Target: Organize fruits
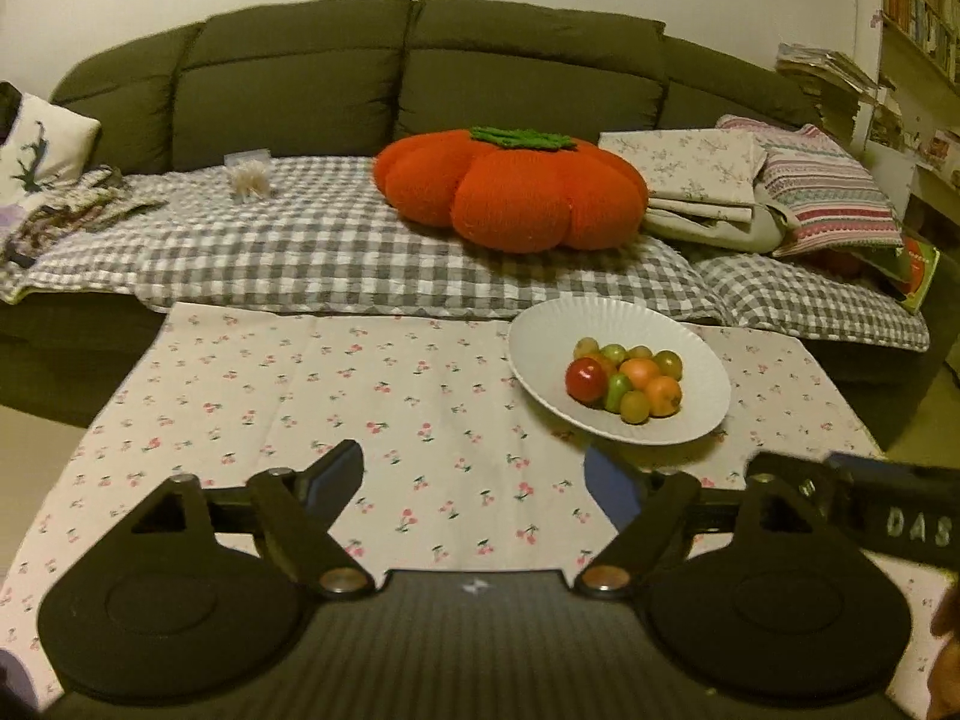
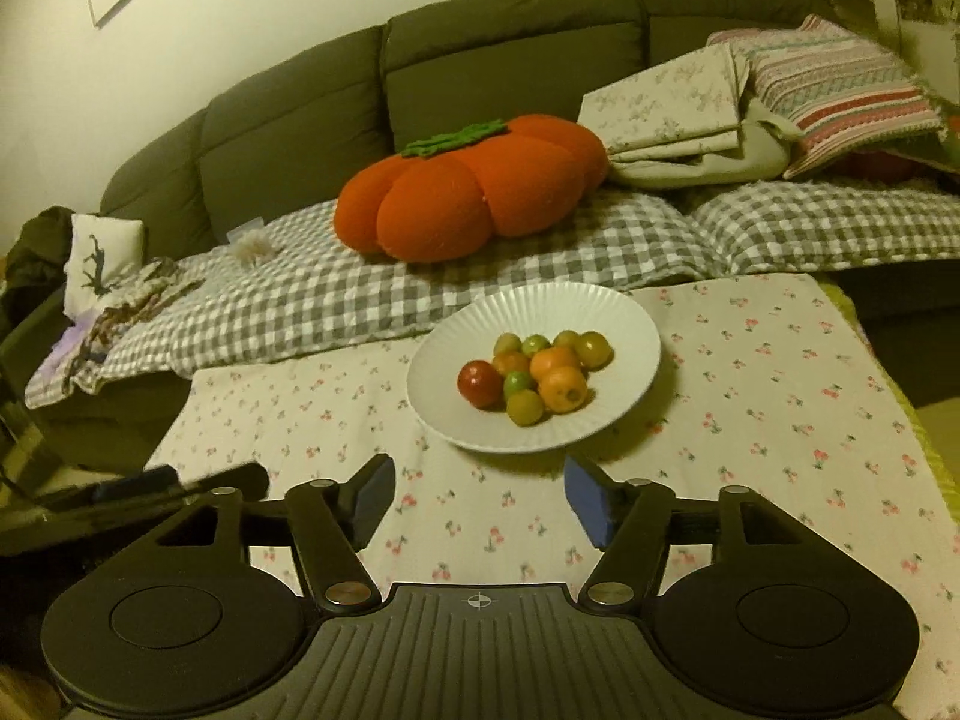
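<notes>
Both tools are spread apart and nothing is held: the left tool [image 1: 474, 480] and right tool [image 2: 477, 495] are hung over the table's cherry-print cloth [image 2: 780, 396]. The fruits [image 2: 534, 375] are piled in the white plate [image 2: 456, 408] just ahead, so one could easily get knocked out or the plate shoved by a careless reach.

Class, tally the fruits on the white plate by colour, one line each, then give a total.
On the white plate:
Red fruit: 1
Orange fruits: 3
Green fruits: 2
Yellow-green fruits: 4
Total: 10
</notes>
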Available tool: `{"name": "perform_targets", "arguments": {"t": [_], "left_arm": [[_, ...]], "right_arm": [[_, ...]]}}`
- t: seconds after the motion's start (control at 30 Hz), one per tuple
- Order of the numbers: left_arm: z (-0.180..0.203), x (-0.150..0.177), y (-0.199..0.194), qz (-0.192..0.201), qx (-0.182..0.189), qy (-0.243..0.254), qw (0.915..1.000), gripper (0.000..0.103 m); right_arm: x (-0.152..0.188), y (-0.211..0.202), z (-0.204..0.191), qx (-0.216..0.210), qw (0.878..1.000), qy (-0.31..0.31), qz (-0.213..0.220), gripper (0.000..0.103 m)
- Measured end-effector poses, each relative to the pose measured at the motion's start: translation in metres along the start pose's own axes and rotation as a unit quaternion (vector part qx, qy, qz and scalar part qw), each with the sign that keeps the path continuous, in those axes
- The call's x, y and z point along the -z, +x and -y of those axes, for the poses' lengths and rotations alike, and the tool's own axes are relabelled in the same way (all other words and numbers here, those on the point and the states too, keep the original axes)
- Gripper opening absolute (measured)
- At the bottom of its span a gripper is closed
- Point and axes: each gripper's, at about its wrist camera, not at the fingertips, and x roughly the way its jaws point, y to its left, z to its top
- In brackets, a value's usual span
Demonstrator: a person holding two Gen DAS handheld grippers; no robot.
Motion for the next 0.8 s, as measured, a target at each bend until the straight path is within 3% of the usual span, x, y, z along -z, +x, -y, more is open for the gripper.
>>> {"name": "perform_targets", "arguments": {"t": [0.13,0.27,0.4,0.47,0.63,0.8], "left_arm": [[-0.002,0.012,-0.012,-0.001,-0.002,0.001,1.0000,0.085],[-0.005,0.022,-0.013,-0.013,-0.004,-0.001,0.9999,0.088],[-0.008,0.026,-0.010,-0.019,-0.011,-0.003,0.9997,0.089],[-0.008,0.026,-0.010,-0.014,-0.012,-0.001,0.9998,0.096],[-0.007,0.029,-0.006,-0.018,-0.010,0.008,0.9998,0.098],[-0.006,0.030,-0.002,-0.023,-0.012,0.012,0.9996,0.100]], "right_arm": [[0.019,-0.015,-0.002,0.010,1.000,0.000,0.002,0.069],[0.026,-0.021,-0.006,0.017,1.000,0.000,0.007,0.086],[0.028,-0.024,-0.011,0.033,0.999,-0.015,0.018,0.095],[0.031,-0.023,-0.010,0.041,0.999,-0.014,0.018,0.099],[0.034,-0.015,-0.009,0.038,0.999,-0.011,-0.004,0.099],[0.035,-0.015,-0.010,0.050,0.999,-0.016,0.001,0.100]]}}
